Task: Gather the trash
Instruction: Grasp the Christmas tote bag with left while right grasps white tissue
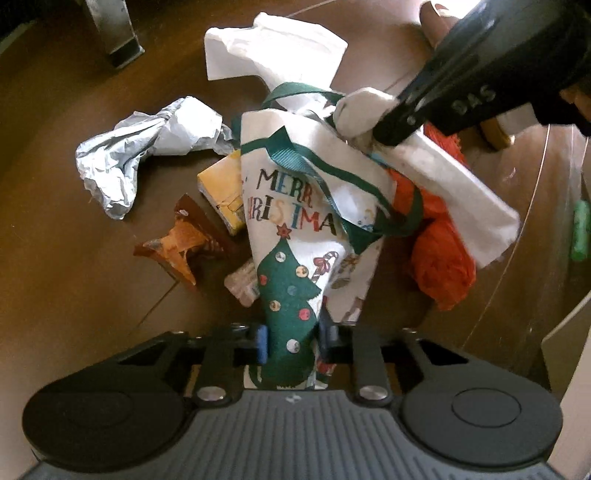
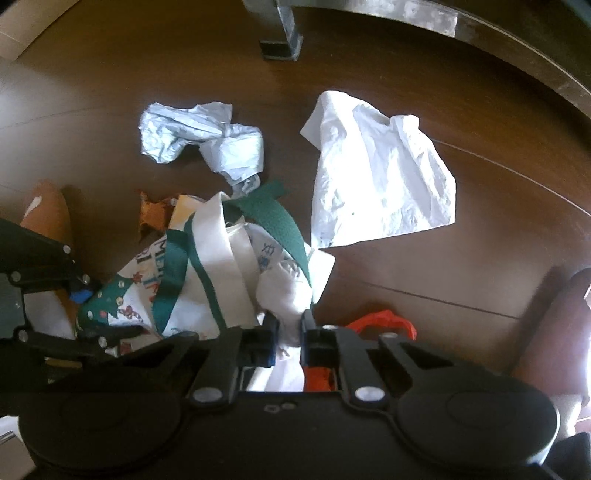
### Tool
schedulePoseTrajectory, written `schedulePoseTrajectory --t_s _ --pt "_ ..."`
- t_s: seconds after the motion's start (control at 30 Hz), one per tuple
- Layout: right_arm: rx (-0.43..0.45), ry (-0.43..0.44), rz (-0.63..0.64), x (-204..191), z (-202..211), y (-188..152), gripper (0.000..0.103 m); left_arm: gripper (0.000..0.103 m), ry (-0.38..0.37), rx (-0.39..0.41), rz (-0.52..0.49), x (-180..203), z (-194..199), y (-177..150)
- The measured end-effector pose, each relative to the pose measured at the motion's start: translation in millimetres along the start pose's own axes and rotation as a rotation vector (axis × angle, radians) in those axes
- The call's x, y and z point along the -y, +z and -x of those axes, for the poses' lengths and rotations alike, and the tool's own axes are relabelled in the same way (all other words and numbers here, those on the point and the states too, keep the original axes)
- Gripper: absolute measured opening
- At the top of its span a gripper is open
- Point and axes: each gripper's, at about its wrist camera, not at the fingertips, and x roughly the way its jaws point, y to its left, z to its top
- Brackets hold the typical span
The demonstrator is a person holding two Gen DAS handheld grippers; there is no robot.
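Trash — foil wad [image 2: 201, 138], white bag [image 2: 380, 170], wrappers [image 1: 177, 243] — lies on the floor [image 1: 74, 221]; your left gripper [image 1: 291, 338] fingers clench the tote [image 1: 295, 206], right gripper [image 2: 288, 326] fingers pinch its rim with white paper [image 1: 360, 110].

Bare brown floor [image 2: 424, 288] lies open to the right of the tote bag [image 1: 295, 221]. To its left, silver foil [image 1: 129, 162], a yellow carton [image 1: 221, 188] and an orange wrapper [image 1: 177, 251] crowd together. White plastic [image 2: 376, 177] lies beyond, a metal leg [image 2: 280, 33] farther back.
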Motion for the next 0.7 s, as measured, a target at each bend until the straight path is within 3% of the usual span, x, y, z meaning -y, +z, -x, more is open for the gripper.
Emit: schedulePoseTrajectory --t_s 0.4,0.7 --pt "0.124 0.037 0.020 -20.4 105.5 -18.0 0.009 0.014 0.059 0.045 0.000 14.5 95.2 -9.3" --pt "0.273 0.041 0.041 -18.6 221.1 -47.4 0.009 0.014 0.112 0.197 0.136 25.9 214.7 -12.3"
